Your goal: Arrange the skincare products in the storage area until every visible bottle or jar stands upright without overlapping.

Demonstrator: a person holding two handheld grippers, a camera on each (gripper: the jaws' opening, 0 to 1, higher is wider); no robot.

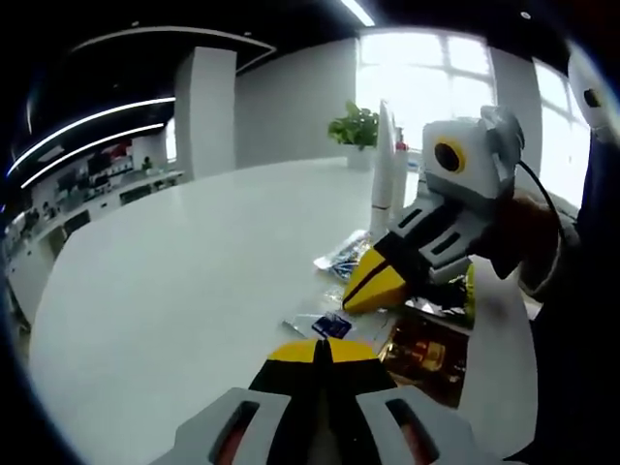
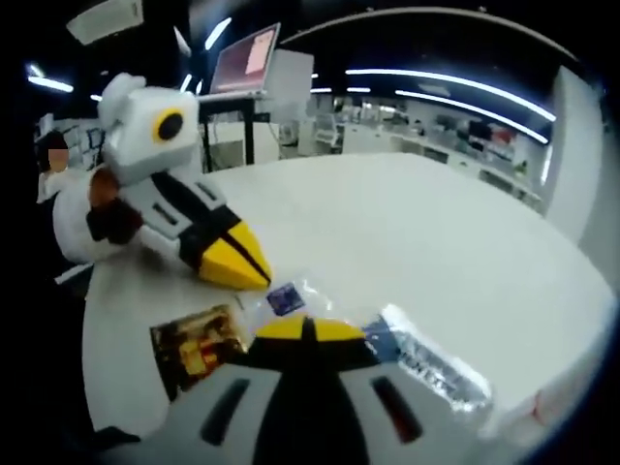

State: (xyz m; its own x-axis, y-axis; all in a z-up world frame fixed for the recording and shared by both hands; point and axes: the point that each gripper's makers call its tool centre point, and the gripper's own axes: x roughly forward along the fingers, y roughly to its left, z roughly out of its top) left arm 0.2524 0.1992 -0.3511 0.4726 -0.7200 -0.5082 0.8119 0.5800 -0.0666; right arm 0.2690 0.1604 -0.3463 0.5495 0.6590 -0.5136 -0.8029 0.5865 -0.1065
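Both yellow-tipped grippers, left gripper [image 1: 323,351] and right gripper [image 2: 306,331], have jaws pressed together, empty, hovering above clear plastic sachets [image 2: 426,363] on the round white table [image 1: 194,281].

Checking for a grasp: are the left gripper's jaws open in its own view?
No, the left gripper shows its yellow tips pressed together with nothing between them.

White table [image 1: 194,281]. Potted plant [image 1: 355,127] at far edge by bright window [image 1: 426,68]. Laptop [image 2: 247,60] raised on stand beyond table. Desk rows [image 2: 465,126] and ceiling light strips [image 1: 87,131] in background.
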